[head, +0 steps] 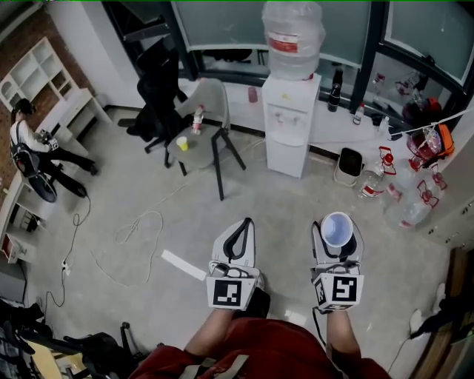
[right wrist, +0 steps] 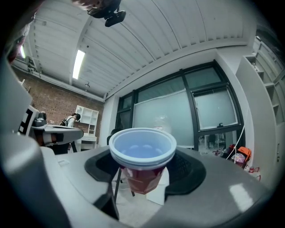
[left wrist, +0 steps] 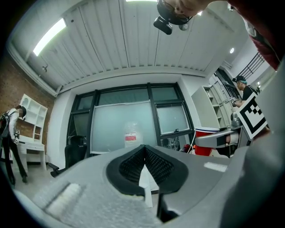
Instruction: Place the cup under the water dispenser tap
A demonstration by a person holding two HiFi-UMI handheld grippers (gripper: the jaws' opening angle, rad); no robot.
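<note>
- A grey concrete floor (head: 185,222) fills most of the head view, with a thin cable (head: 137,226) looping across it.
- A wall of dark-framed windows (head: 222,22) runs along the far side.
- The white water dispenser (head: 291,122) stands against that wall with a large clear bottle (head: 292,29) upside down on top. Its taps sit in the recess on its front.
- A black office chair (head: 159,89) and a grey chair (head: 207,111) stand to the left of the dispenser.
- A person (head: 29,152) stands at the far left beside a white shelf unit (head: 29,74).
- The left gripper (head: 243,224) is held low over the floor. In the left gripper view its jaws (left wrist: 143,153) are pressed together at the tips, with nothing between them.
- The right gripper (head: 338,235) is beside it. In the right gripper view its jaws (right wrist: 142,167) stand wide and pinch the cup from both sides.
- The cup (head: 337,229) is red outside and pale inside (right wrist: 142,149). It is upright, mouth up, and well apart from the dispenser, which is ahead of it.
- A small yellow cup (head: 182,143) and a small bottle (head: 198,118) rest on the grey chair's seat.
</note>
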